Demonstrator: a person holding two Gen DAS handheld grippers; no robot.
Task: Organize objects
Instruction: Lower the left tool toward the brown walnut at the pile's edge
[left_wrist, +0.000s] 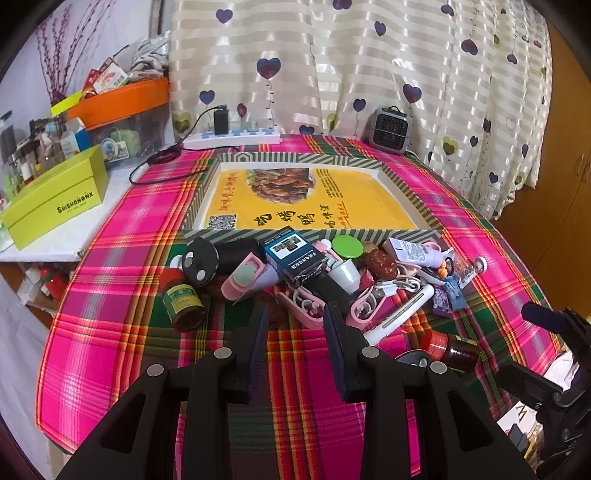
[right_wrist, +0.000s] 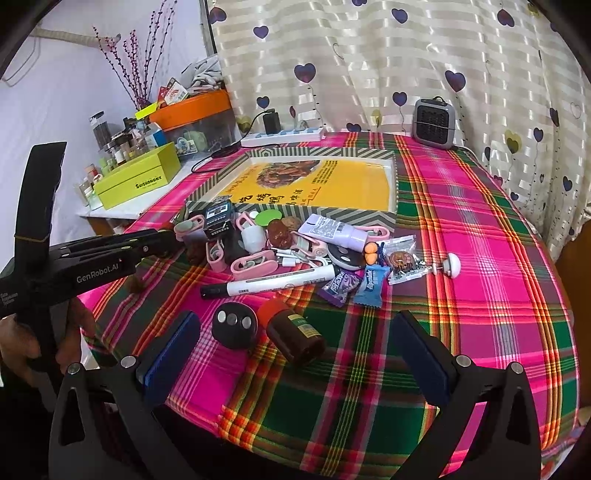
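A pile of small objects lies on the plaid tablecloth in front of a striped tray (left_wrist: 295, 158) lined with a yellow poster. In it are a blue-black box (left_wrist: 295, 258), a white cup (left_wrist: 345, 275), a lavender tube (right_wrist: 332, 230), pink cases and candies (right_wrist: 340, 286). My left gripper (left_wrist: 295, 325) is open just short of the pile, with only cloth between its fingers. A green-labelled brown bottle (left_wrist: 183, 302) stands to its left. My right gripper (right_wrist: 295, 339) is wide open. A black round device (right_wrist: 234, 325) and a red-capped brown bottle (right_wrist: 291, 332) lie between its fingers, untouched, with a white marker (right_wrist: 273, 284) beyond.
A small grey heater (right_wrist: 434, 123) and a power strip (right_wrist: 282, 136) sit at the table's back by the curtain. A side table on the left holds a yellow-green box (left_wrist: 55, 206), an orange bin (left_wrist: 122, 99) and jars. Bare cloth lies right of the tray.
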